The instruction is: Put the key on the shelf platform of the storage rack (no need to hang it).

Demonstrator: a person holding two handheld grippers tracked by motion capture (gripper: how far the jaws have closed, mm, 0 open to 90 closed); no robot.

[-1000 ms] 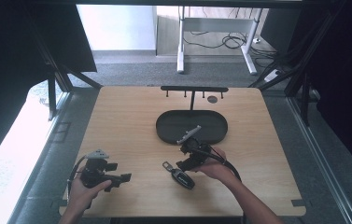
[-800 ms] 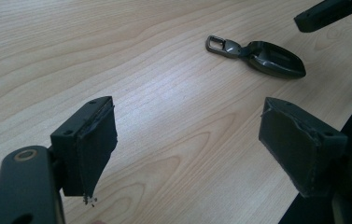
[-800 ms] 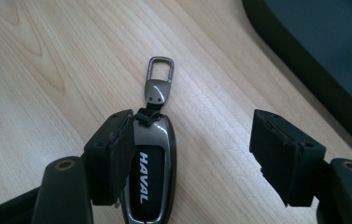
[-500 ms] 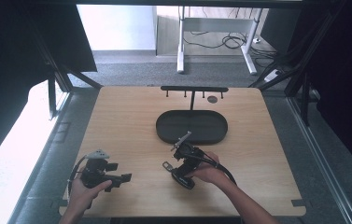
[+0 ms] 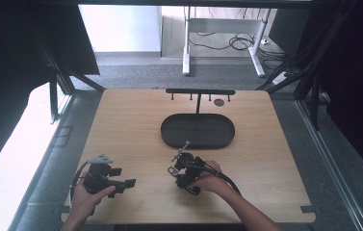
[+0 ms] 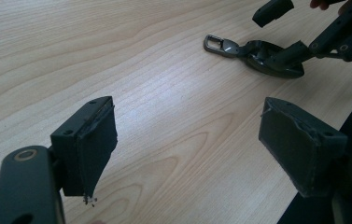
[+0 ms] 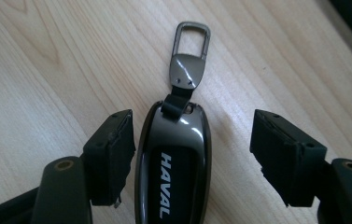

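Observation:
A glossy dark key fob (image 7: 176,154) marked HAVAL lies flat on the wooden table, its metal clasp (image 7: 190,46) pointing away. My right gripper (image 7: 196,156) is open and low over it, one pad on each side of the fob body, the left pad closer. In the high view this right gripper (image 5: 183,179) sits near the table's front centre, with the fob's clasp (image 5: 171,170) poking out to its left. My left gripper (image 5: 123,185) rests at the front left, open, with bare wood between its pads (image 6: 94,140). From there the fob (image 6: 267,53) shows farther off.
A black oval tray (image 5: 167,137) sits at mid-table behind the right gripper. A black bar rack (image 5: 200,91) with small hooks stands at the far edge, a small dark disc (image 5: 219,102) beside it. The table's front edge (image 6: 323,154) lies close to the left gripper.
The right gripper has come from beside the tray toward the front and down, and now straddles the key fob. The left gripper has stayed still.

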